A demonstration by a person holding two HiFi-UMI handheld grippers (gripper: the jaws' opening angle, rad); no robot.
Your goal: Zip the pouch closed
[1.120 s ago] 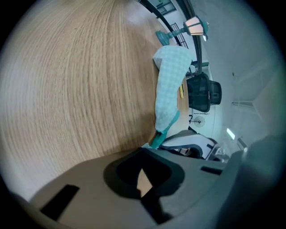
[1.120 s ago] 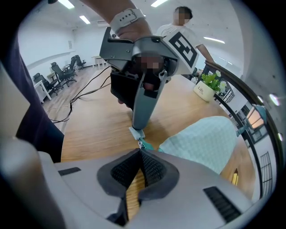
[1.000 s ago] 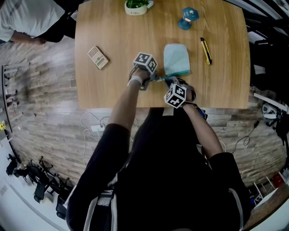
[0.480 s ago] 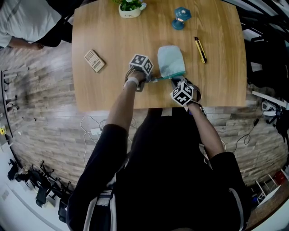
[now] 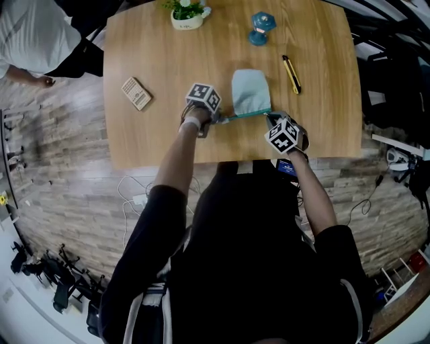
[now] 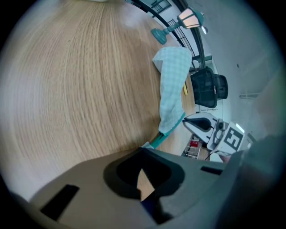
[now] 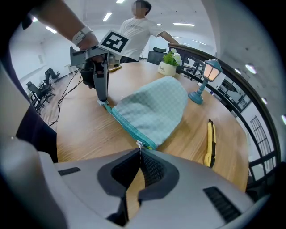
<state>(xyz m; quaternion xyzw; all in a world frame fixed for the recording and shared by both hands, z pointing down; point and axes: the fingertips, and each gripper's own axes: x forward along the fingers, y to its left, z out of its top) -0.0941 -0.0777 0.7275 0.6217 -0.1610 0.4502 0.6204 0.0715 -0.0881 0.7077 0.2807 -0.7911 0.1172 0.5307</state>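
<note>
Since a moment ago the right tongs [image 5: 271,119] have travelled rightward along the teal zip band [image 5: 245,115], reaching the right end of the pale green checked fabric pouch [image 5: 250,93]. That pouch lies flat near the front edge of the light wooden surface [image 5: 161,54], with bare wood to its left and a yellow utility knife [image 5: 290,74] apart on its right. Farther back stand a small teal lamp [image 5: 260,27] and a potted plant [image 5: 186,13]. Plank flooring surrounds the surface. Left tongs [image 6: 143,148] are pressed closed on the band's left end; right tongs are closed on the small metal zip pull [image 7: 139,143].
</note>
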